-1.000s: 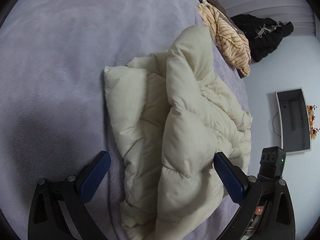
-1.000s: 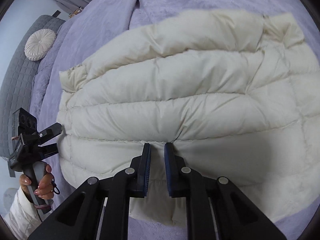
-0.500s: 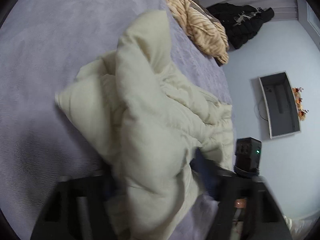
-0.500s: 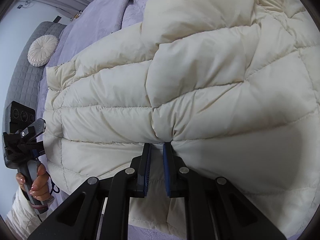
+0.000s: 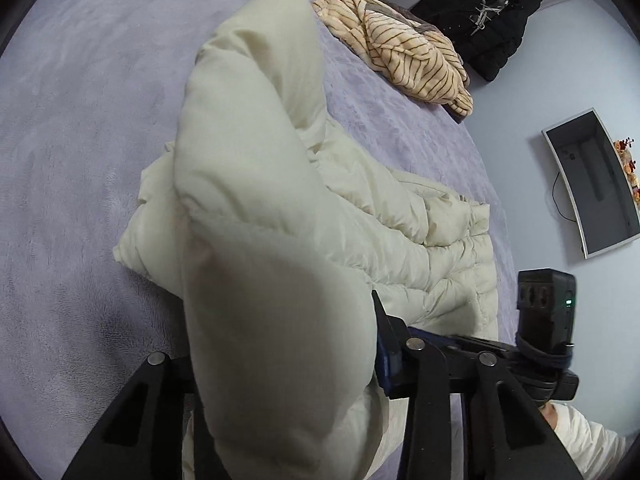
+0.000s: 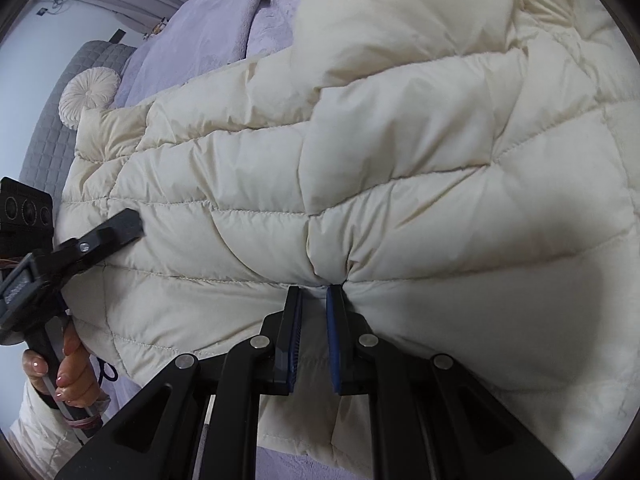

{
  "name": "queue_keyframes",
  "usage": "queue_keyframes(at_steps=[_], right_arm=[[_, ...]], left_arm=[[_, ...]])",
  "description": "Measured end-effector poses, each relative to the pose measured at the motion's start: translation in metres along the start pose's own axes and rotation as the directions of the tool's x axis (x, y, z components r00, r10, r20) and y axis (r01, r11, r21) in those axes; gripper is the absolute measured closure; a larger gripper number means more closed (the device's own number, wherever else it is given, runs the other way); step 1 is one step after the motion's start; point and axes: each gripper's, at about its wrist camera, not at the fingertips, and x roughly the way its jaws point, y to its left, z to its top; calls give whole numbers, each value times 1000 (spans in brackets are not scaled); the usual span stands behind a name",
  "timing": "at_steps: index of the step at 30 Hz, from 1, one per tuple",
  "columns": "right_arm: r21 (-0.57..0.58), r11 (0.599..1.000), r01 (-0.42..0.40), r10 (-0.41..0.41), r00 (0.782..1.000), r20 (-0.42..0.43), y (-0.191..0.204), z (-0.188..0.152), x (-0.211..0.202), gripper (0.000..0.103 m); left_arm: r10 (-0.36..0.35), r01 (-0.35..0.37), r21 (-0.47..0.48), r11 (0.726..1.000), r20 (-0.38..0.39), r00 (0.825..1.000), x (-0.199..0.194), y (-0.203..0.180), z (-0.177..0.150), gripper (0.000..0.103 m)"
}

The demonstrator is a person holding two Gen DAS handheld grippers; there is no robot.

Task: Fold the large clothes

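A cream quilted puffer coat (image 5: pixel 280 216) lies on the lilac bed (image 5: pixel 80 120). My left gripper (image 5: pixel 288 344) is shut on a thick fold of the coat, which bulges between the jaws and hides the left finger. My right gripper (image 6: pixel 314 300) is shut on a pinch of the coat (image 6: pixel 400 160) at its near edge, and the fabric puckers there. The coat fills most of the right wrist view. The left gripper (image 6: pixel 120 226) also shows at the left of the right wrist view, against the coat's end.
A striped beige garment (image 5: pixel 404 52) and a brown one lie at the bed's far end. A black jacket (image 5: pixel 484 32) hangs on the wall beside a wall screen (image 5: pixel 592 180). A grey headboard (image 6: pixel 52 120) and a round cushion (image 6: pixel 88 92) stand at the bed's other end.
My left gripper went from open beside the coat to shut on a fold of it. The coat's side has lifted and bunched. My right gripper stays shut on the edge.
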Motion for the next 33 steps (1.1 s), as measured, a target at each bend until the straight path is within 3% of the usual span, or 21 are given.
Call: queue_keyframes(at_steps=[4,6,8,10,12,18,33], right_arm=[[-100,995,-5,20,988,151,20,9,-51,91],[-116,993,33,-7,975,221,21,20,-65,91],[-108,993,36,-15,982,189,12,33,-52,91],[-64,998,-2,7,997,78,-6,44,-14,91],[-37,998,-59,60,998,26,-21,46,18,93],[-63,992,-108,110,993,38,-22,45,35,94],[16,962,-273,272,961,39,-54,49,32,96]], left_arm=[[23,-23,23,999,-12,1000,-6,11,-4,60],[33,-32,32,999,-15,999,-6,6,-1,67],[16,-16,19,1000,0,1000,-12,-1,1,67],[-21,21,4,1000,21,1000,-20,-13,-1,67],[-45,44,19,999,39,998,-23,-36,3,67],[-48,45,114,993,23,999,-6,-101,7,67],[24,-26,192,981,13,1000,23,-165,0,67]])
